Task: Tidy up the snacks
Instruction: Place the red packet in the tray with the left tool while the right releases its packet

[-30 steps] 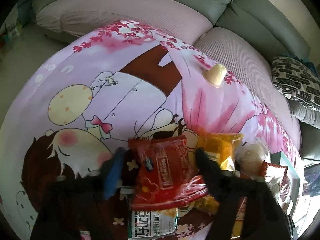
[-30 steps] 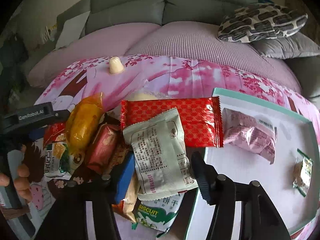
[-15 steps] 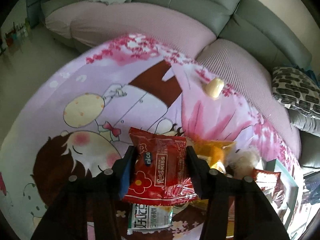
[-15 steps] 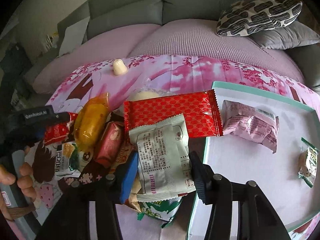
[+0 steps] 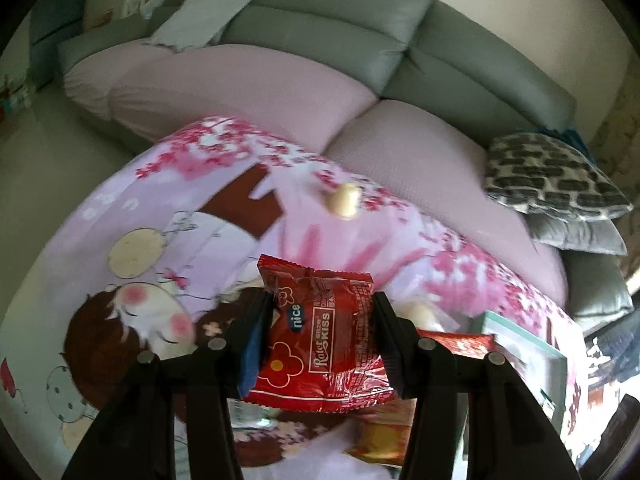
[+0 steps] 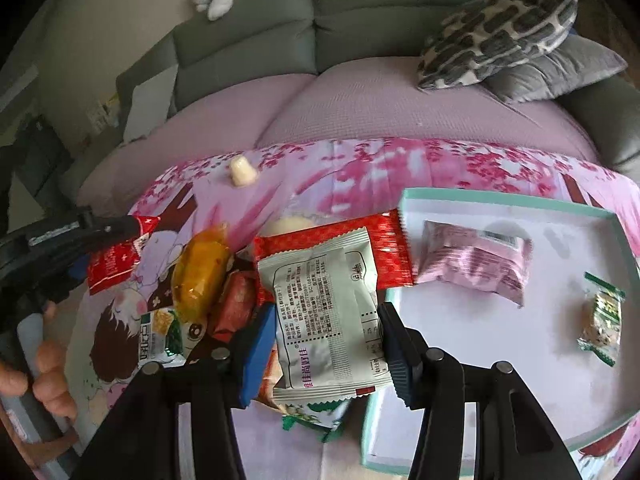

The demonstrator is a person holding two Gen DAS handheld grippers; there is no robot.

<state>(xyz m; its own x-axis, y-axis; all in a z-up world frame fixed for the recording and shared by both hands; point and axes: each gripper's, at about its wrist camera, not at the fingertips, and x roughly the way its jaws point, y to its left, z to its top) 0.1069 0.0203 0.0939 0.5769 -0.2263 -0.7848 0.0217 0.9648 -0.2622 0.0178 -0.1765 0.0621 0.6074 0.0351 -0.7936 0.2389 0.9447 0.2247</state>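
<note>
My left gripper (image 5: 322,332) is shut on a red "Kiss" snack packet (image 5: 320,340) and holds it lifted above the pink cartoon cloth (image 5: 180,240). It also shows in the right wrist view (image 6: 116,256) at the left. My right gripper (image 6: 326,340) is shut on a white-grey snack packet (image 6: 328,312) over the snack pile. The pile holds a large red packet (image 6: 384,240), a yellow packet (image 6: 202,276), a small red-orange packet (image 6: 236,304) and a green-white packet (image 6: 158,340). A teal-rimmed white tray (image 6: 500,196) at the right holds a pink packet (image 6: 476,264) and a small green candy (image 6: 602,324).
A small cream jelly cup (image 6: 242,172) stands alone on the far cloth, also in the left wrist view (image 5: 344,202). A grey sofa (image 5: 320,40) with lilac cushions (image 6: 360,108) lies behind. A patterned pillow (image 6: 500,32) sits at the right. My hand (image 6: 44,372) shows at the left.
My left gripper closed on the red packet and lifted it off the pile. My right gripper closed in on the white-grey packet and rose slightly.
</note>
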